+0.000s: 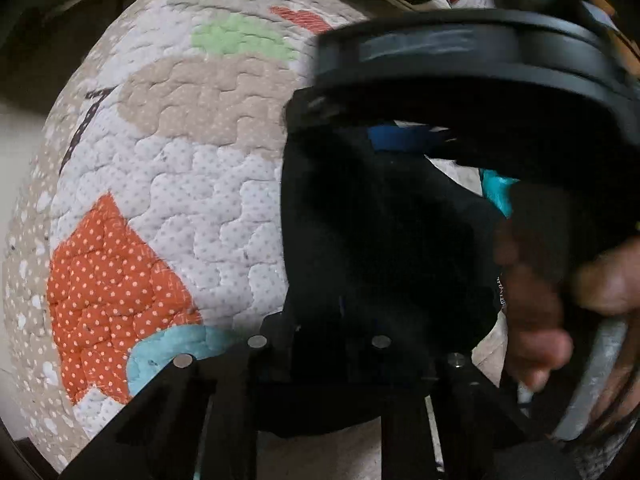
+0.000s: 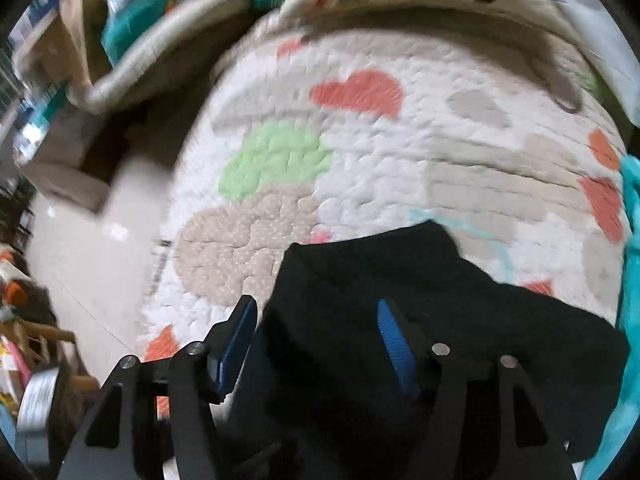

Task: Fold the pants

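From the left wrist view, the black pants (image 1: 384, 248) are seen bunched on the quilt (image 1: 168, 184), with a fold of the cloth drawn up between the fingers of the left claw (image 1: 320, 344); the tips are buried in dark fabric, but the claw is taken to be closed on the pants. The right claw's body and the hand (image 1: 568, 304) that carries it are seen crowding in just beside, above the same bundle, so a knock between the two tools is judged possible. From the right wrist view, which is blurred, the right claw (image 2: 316, 340) is seen with its blue pads (image 2: 394, 344) spread apart over the pants (image 2: 420, 320), nothing being pressed between them. If it is closed here in haste, only the top layer may be caught, or several layers together, and the fold would be dragged crooked. A teal cloth (image 2: 630, 264) is seen lying at the right edge, near the pants, and could be snagged along with them.
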